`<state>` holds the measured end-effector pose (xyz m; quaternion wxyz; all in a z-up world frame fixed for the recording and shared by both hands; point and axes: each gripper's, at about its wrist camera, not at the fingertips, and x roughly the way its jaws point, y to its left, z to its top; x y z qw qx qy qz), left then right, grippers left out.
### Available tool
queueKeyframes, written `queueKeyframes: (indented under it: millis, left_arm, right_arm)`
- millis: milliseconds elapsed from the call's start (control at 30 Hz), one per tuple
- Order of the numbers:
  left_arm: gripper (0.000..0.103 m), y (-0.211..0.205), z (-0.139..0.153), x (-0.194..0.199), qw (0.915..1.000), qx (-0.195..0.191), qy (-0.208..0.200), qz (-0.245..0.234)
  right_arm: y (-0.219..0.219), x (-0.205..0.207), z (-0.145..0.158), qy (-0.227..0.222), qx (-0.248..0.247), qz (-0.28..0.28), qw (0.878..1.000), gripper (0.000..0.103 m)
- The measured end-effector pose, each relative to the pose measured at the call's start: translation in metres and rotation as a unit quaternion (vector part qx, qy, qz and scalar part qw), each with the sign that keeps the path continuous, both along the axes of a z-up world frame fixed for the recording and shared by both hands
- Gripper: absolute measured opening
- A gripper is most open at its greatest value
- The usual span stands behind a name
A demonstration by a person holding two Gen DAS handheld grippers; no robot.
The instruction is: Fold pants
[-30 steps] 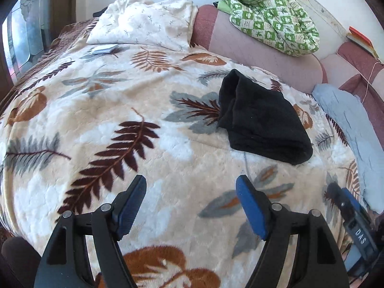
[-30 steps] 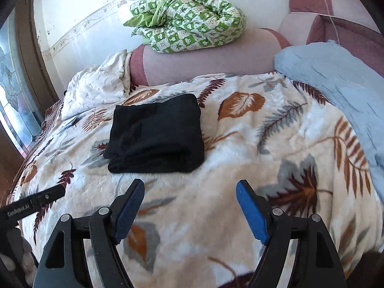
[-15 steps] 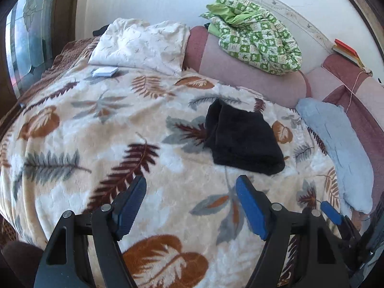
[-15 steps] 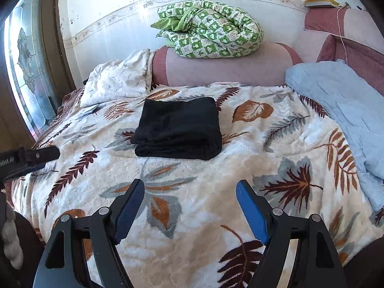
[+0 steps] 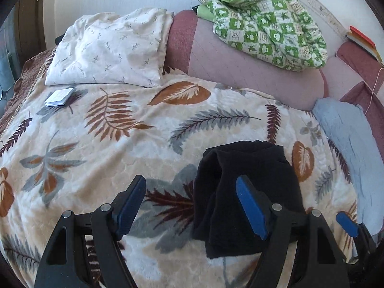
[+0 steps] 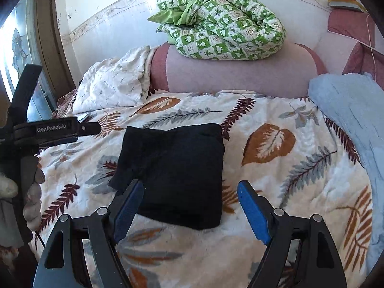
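Observation:
The black pants (image 6: pixel 177 168) lie folded into a thick square on the leaf-patterned blanket (image 6: pixel 276 172). My right gripper (image 6: pixel 189 187) hovers open just in front of the pants' near edge, its blue pads (image 6: pixel 252 213) apart with nothing pressed between them. In the left wrist view the pants (image 5: pixel 249 168) sit low and right, partly behind the right finger. The left gripper (image 5: pixel 190 184) is open too, over the blanket (image 5: pixel 108 158) at the pants' left edge. A gloved hand (image 6: pixel 31 192) holds the left gripper (image 6: pixel 55 129) at the right wrist view's left edge.
A green checked quilt (image 6: pixel 223 26) lies on the pink padded backrest (image 6: pixel 240 74). A white pillow (image 5: pixel 110 50) and a small white booklet (image 5: pixel 60 96) are at the far left. A light blue cloth (image 6: pixel 348 120) covers the right side. A window (image 6: pixel 16 48) is on the left.
Both grippers drew back from the pants half a second ago and have now come in close again. The pants now sit between the right gripper's fingers and by the left gripper's right finger.

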<state>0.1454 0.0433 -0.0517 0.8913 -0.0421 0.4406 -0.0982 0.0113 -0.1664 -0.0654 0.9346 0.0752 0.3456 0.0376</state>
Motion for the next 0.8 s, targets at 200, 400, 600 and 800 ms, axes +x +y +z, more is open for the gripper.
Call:
queueKeyframes:
  millis: [200, 400, 600, 800]
  left_arm:
    - [0.077, -0.025, -0.040, 0.053, 0.9977, 0.062, 0.024, -0.009]
    - [0.081, -0.024, -0.068, 0.075, 0.9952, 0.076, 0.062, -0.008]
    - [0.086, 0.010, -0.072, 0.077, 0.9937, -0.034, 0.106, 0.018]
    - [0.086, 0.040, -0.031, 0.034, 0.9948, -0.061, 0.073, 0.038]
  right_arm:
    - [-0.014, 0.025, -0.025, -0.001, 0.029, -0.012, 1.000, 0.085]
    - [-0.018, 0.035, -0.048, 0.022, 0.032, -0.006, 0.999, 0.085]
    - [-0.014, 0.032, -0.050, 0.015, 0.030, 0.000, 0.999, 0.085]
    - [-0.007, 0.014, -0.045, -0.004, 0.009, -0.006, 1.000, 0.085]
